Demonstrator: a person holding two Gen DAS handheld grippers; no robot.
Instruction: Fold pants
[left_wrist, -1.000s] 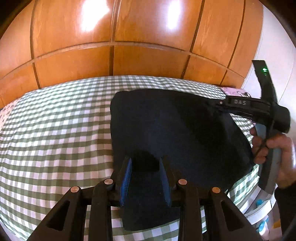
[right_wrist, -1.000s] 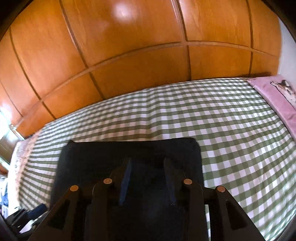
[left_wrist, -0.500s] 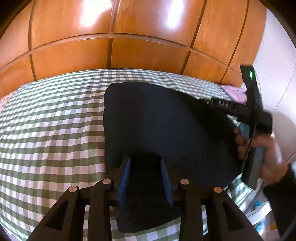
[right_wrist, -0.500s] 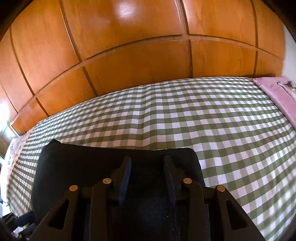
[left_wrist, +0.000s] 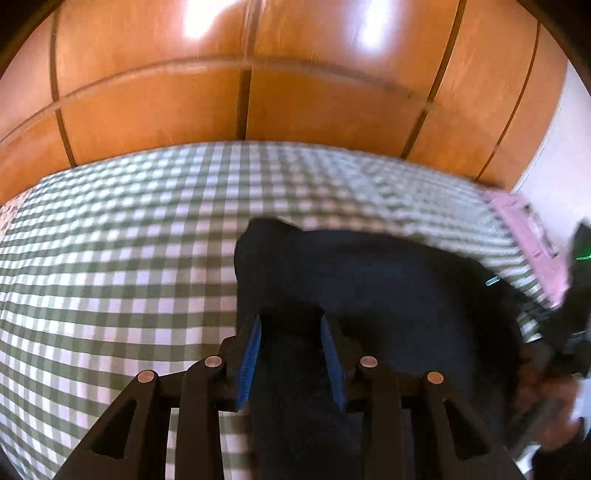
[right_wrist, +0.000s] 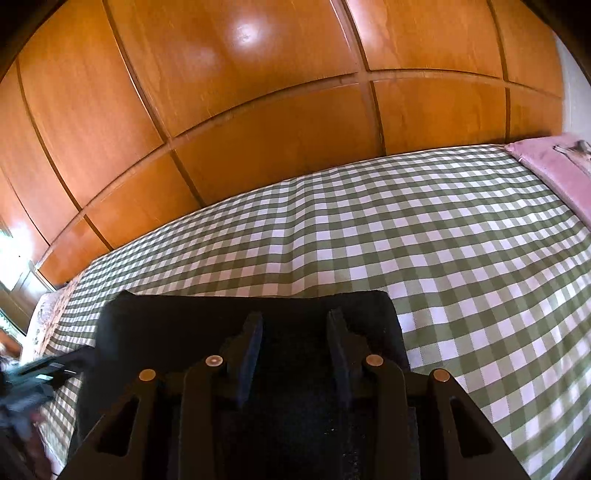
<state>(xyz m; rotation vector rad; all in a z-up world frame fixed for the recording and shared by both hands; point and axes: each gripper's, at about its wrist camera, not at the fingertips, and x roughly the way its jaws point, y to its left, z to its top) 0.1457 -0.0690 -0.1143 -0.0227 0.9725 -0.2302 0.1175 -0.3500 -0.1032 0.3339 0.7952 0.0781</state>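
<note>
I can read no lettering in either wrist view; any marking on the other handset is smeared by blur, and the pink pillow (right_wrist: 554, 166) shows only a picture.

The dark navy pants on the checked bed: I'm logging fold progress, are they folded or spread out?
Folded: the dark navy pants form one compact rectangle with straight edges, no separate legs showing.

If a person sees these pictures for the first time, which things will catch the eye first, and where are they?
The dark folded pants stand out most, lying on the green-and-white checked bedcover at the near edge, under both grippers. Behind the bed, glossy orange wooden panels fill the upper half of each view. A pink pillow lies at the far right end of the bed.
</note>
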